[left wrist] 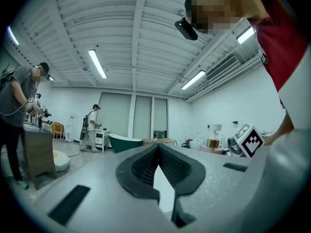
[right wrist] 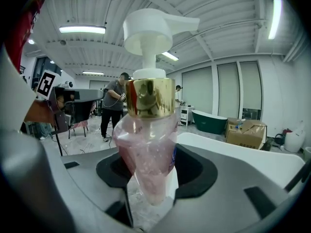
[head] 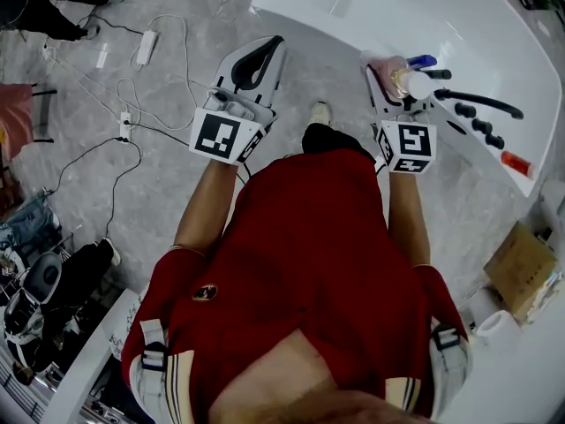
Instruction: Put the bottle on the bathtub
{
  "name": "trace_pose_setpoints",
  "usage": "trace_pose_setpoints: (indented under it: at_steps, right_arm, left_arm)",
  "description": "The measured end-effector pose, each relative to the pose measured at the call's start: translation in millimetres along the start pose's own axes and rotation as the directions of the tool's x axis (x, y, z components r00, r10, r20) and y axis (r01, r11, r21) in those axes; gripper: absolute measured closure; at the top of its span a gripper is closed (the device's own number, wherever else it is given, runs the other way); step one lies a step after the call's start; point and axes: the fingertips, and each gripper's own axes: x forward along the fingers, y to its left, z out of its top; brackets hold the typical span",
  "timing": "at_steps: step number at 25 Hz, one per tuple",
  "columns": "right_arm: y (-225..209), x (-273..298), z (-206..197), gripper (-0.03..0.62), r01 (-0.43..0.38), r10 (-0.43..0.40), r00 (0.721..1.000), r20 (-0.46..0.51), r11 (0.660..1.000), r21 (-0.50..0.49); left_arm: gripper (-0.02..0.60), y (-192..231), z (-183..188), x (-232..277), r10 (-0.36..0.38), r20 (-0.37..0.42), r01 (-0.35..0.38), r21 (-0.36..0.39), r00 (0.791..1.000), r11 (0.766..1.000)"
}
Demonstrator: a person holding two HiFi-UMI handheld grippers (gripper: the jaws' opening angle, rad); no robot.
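Bathtub (head: 353, 11): ahead of the person, off to the right.
Bottle (head: 403, 81): upright between the right tool's (head: 393, 73) jaws, up by the bathtub's near rim.
Faucet (head: 481, 102): on the bathtub's rim, just right of the bottle.
Left tool (head: 265, 53): over the floor, left of the right tool, nothing between its jaws.
Cables (head: 115, 104): on the floor, left of the left tool.
Box (head: 521, 268): at the person's right side.

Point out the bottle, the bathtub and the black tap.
bottle (right wrist: 149, 97), right gripper view, on its gold collar.
bathtub (head: 508, 56), head view, on its bare white rim.
tap (head: 481, 102), head view, on its black spout.
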Motion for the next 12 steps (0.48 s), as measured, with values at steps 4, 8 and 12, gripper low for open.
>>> trace_pose_setpoints:
  at_steps: [4, 8, 12]
  right_arm:
    - [-17, 28, -8, 0.37, -0.009, 0.009, 1.0, -0.019, 1.0, -0.006]
    - [-30, 55, -17, 0.37, -0.022, 0.022, 0.999, -0.04, 1.0, -0.007]
    - [-46, 79, -29, 0.37, -0.031, 0.032, 0.997, -0.065, 0.999, 0.007]
  left_arm:
    - [0.574, 7, -10, 28, 0.002, -0.026, -0.002, 0.008, 1.0, 1.0]
    - [0.574, 16, -18, 54, 0.0, -0.051, 0.001, 0.015, 0.999, 1.0]
    - [0.574, 22, -27, 80, 0.007, -0.07, -0.006, 0.019, 0.998, 1.0]
